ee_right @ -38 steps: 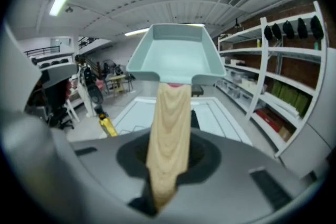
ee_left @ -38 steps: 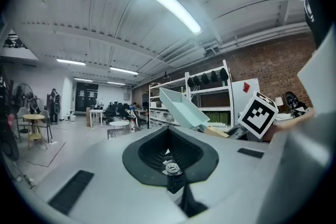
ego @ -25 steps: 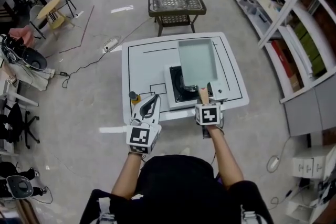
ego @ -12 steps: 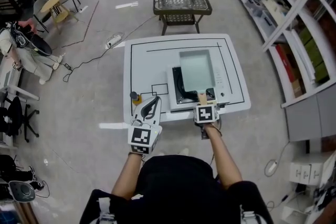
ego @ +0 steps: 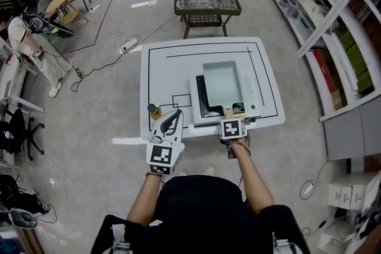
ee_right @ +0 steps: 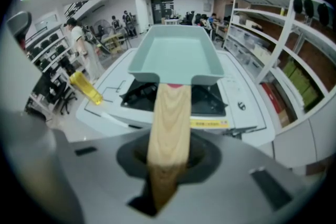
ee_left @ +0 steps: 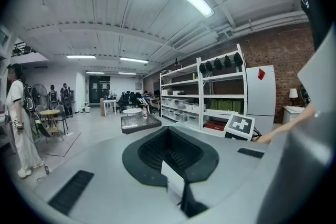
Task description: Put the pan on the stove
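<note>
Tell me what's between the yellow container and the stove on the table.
Nothing stands there. The head view shows only bare white table between the yellow container and the stove, marked with a black square outline.

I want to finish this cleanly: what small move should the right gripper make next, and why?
Probably finish releasing and back away: the pan seems to rest on the stove, and the right gripper's jaws are opening around its wooden handle.
</note>
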A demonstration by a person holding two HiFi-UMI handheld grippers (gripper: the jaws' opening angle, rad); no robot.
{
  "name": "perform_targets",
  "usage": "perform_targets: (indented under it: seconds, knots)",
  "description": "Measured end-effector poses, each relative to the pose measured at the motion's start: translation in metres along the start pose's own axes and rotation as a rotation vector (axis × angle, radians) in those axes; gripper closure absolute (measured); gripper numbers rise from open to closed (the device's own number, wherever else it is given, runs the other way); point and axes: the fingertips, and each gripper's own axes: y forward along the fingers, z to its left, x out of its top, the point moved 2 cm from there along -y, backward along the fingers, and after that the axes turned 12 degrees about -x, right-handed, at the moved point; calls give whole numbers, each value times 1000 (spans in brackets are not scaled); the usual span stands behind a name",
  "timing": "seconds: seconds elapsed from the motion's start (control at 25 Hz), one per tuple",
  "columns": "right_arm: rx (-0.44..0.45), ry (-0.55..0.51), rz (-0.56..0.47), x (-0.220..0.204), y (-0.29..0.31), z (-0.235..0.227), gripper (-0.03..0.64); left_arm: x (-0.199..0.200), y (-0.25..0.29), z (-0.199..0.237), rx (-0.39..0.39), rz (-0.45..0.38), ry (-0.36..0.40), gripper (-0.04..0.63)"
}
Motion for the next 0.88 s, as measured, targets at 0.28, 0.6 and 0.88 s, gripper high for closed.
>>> perform_targets:
  seconds: [0.28, 0.6, 0.88]
  knots:
    - [-11, -16, -1, 0, 4, 2, 531, -3, 1, 2, -2, 7, 0, 570]
    - [19, 7, 29, 1, 1, 5, 528, -4, 4, 1, -13, 9, 2, 571]
    - [14, 27, 53, 1, -6, 3, 523, -5, 3, -1, -18, 9, 6, 569]
